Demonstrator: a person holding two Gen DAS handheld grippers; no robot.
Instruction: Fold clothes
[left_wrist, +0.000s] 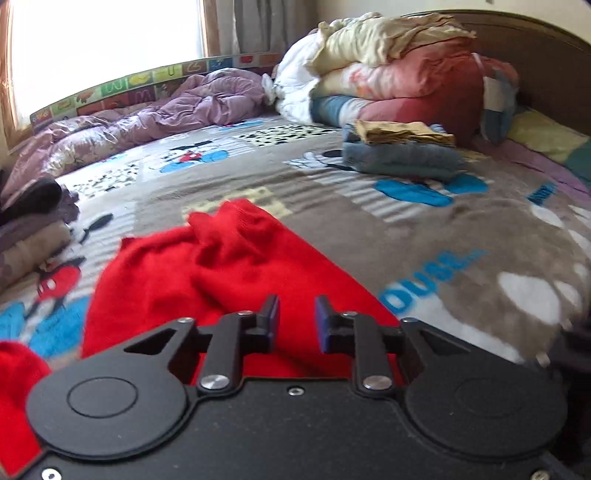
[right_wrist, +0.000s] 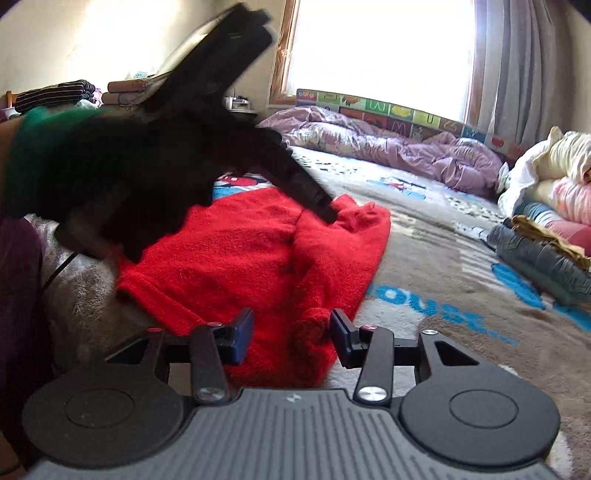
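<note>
A red knitted sweater (left_wrist: 221, 273) lies partly folded on the cartoon-print bed blanket (left_wrist: 461, 236); it also shows in the right wrist view (right_wrist: 251, 258). My left gripper (left_wrist: 296, 321) is open just above the sweater's near part, nothing between its jaws. In the right wrist view the left gripper (right_wrist: 328, 212) appears as a blurred black shape, its tip at the sweater's far crumpled edge. My right gripper (right_wrist: 291, 338) is open, jaws on either side of a raised fold at the sweater's near edge, not closed on it.
A folded blue and tan stack (left_wrist: 402, 151) sits to the right of mid-bed. Piled quilts (left_wrist: 399, 74) lie by the headboard, a purple duvet (left_wrist: 147, 125) under the window. Folded clothes (left_wrist: 33, 221) lie at the left.
</note>
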